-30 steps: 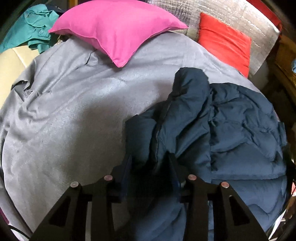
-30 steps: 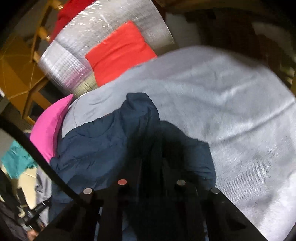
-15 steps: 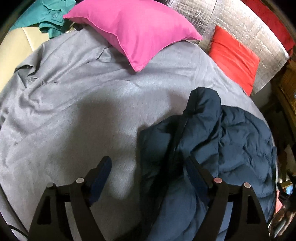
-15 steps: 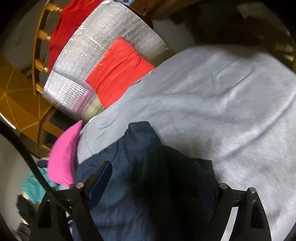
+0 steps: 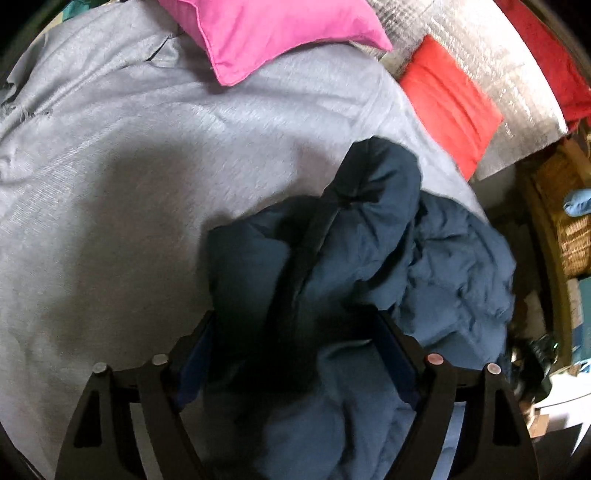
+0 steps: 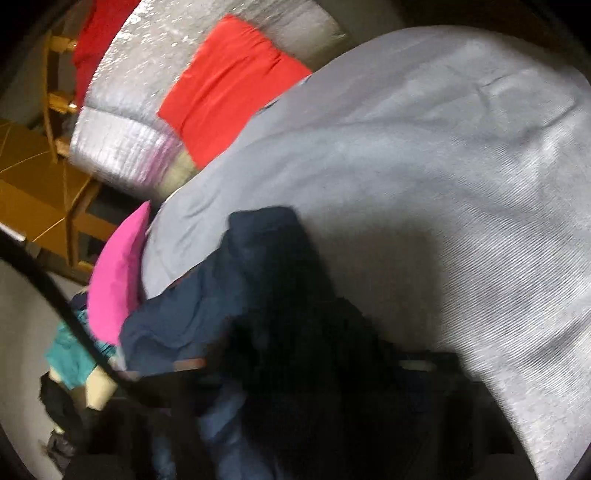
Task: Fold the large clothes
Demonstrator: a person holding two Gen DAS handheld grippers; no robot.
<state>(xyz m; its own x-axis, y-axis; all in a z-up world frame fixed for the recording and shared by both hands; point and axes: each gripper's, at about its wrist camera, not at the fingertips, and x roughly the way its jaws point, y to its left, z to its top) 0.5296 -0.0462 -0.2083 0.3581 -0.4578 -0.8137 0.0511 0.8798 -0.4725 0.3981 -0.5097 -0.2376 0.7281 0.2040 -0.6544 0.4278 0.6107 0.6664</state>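
We read no labels. Our left gripper (image 5: 295,354) is spread wide over the navy jacket (image 5: 369,258) — the right gripper's state we cannot tell; grey sheet (image 5: 129,184) lies bare leftward.

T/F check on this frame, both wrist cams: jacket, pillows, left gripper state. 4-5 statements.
1. The navy quilted puffer jacket lies on the grey bed cover. True.
2. The left gripper is shut tight on a sleeve. False: its fingers stand wide apart with jacket fabric between them.
3. The magenta square pillow rests on top of the jacket. False: it sits apart, further up the cover.
4. The red rectangular cushion leans against a silver foil-faced panel. True.
5. The right wrist view shows the right gripper clearly. False: the lower frame is dark and blurred, so its state cannot be read.
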